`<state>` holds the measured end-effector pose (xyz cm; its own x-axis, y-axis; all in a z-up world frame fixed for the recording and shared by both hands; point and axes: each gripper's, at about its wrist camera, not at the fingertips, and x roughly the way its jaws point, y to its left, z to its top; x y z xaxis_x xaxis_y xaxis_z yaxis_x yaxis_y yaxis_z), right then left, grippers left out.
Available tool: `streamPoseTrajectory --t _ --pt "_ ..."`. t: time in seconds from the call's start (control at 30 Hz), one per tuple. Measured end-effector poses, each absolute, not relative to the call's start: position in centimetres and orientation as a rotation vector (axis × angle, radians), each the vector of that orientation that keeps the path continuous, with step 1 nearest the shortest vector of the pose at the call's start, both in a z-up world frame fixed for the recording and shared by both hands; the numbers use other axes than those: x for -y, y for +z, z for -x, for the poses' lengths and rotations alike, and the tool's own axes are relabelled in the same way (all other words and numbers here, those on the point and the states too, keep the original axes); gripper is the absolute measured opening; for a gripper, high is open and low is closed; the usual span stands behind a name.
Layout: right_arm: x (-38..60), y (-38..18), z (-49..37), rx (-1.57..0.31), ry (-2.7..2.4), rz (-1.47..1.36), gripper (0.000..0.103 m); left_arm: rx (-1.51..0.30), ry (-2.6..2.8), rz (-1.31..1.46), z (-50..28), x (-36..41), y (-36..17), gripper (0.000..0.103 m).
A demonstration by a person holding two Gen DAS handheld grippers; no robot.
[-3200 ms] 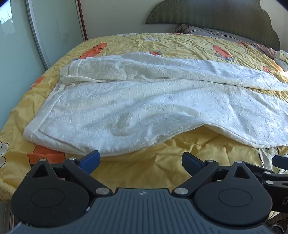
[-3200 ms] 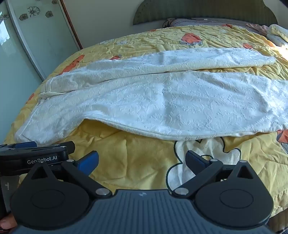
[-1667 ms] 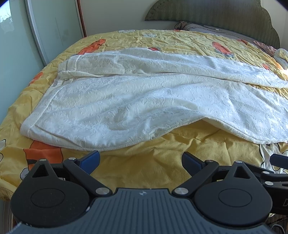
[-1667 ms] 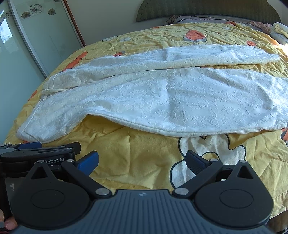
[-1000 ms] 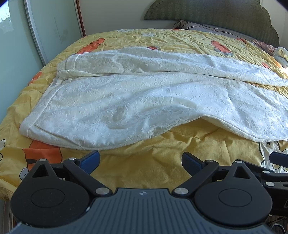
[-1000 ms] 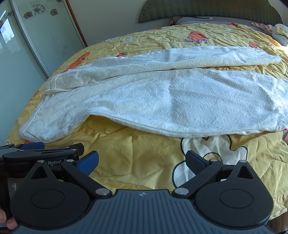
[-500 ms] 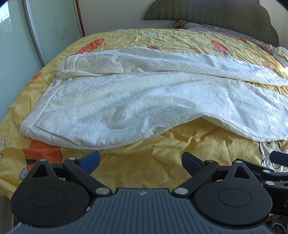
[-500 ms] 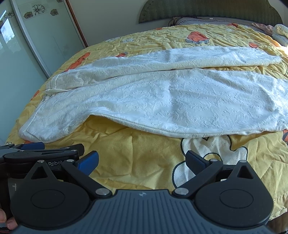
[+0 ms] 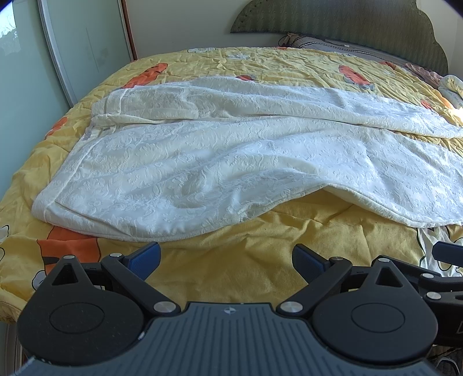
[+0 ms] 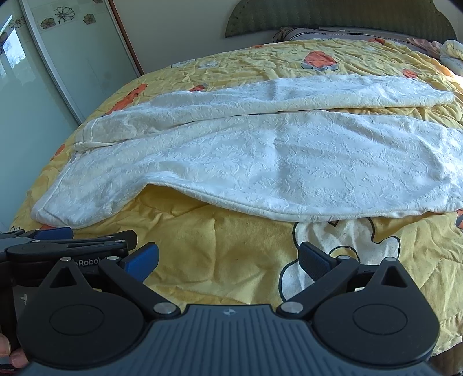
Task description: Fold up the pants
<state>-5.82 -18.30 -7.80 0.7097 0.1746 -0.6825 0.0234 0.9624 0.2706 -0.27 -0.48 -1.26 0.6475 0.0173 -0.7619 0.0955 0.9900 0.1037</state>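
White textured pants (image 9: 220,162) lie spread across the yellow bedspread (image 9: 249,260), waistband at the left, both legs running to the right. They also show in the right wrist view (image 10: 275,156), the far leg (image 10: 289,95) lying apart from the near one. My left gripper (image 9: 226,259) is open and empty, just short of the pants' near edge. My right gripper (image 10: 228,259) is open and empty over bare bedspread, short of the near leg's hem. The left gripper also shows at the lower left of the right wrist view (image 10: 58,243).
A glass sliding door (image 9: 26,95) stands along the left of the bed. A dark green headboard (image 9: 341,26) and pillows (image 10: 332,33) are at the far end. A folded cloth (image 9: 453,89) lies at the far right. The bed's near edge drops off below the grippers.
Both grippers have drifted slightly; the pants lie the same way and both grippers stay open.
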Motion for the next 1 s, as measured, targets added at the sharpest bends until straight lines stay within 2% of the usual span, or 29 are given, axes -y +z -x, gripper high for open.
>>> streamPoseTrajectory --t 0.2,0.33,0.43,0.57,0.87,1.0 --pt "18.9 -5.6 5.2 -0.661 0.205 -0.237 0.103 -0.789 -0.054 -0.174 0.6 0.2 0.3 0.099" --pt "19.4 -2.3 2.7 -0.421 0.355 -0.156 0.103 -0.751 -0.039 -0.13 -0.9 -1.3 2.1 0.099" --pt "19.0 -0.9 -1.5 -0.315 0.456 -0.049 0.103 -0.73 -0.01 -0.082 -2.4 -2.8 3.2 0.099" --pt "17.9 -0.4 -10.2 -0.432 0.544 0.056 0.103 -0.718 0.015 -0.037 -4.3 -4.5 4.1 0.099" --pt "15.9 -3.8 -30.1 -0.649 0.612 -0.048 0.103 -0.79 0.102 0.032 -9.5 -7.6 2.6 0.099" --pt "14.3 -5.8 -36.1 -0.72 0.623 -0.088 0.102 -0.832 0.119 0.027 -11.6 -8.4 1.4 0.099"
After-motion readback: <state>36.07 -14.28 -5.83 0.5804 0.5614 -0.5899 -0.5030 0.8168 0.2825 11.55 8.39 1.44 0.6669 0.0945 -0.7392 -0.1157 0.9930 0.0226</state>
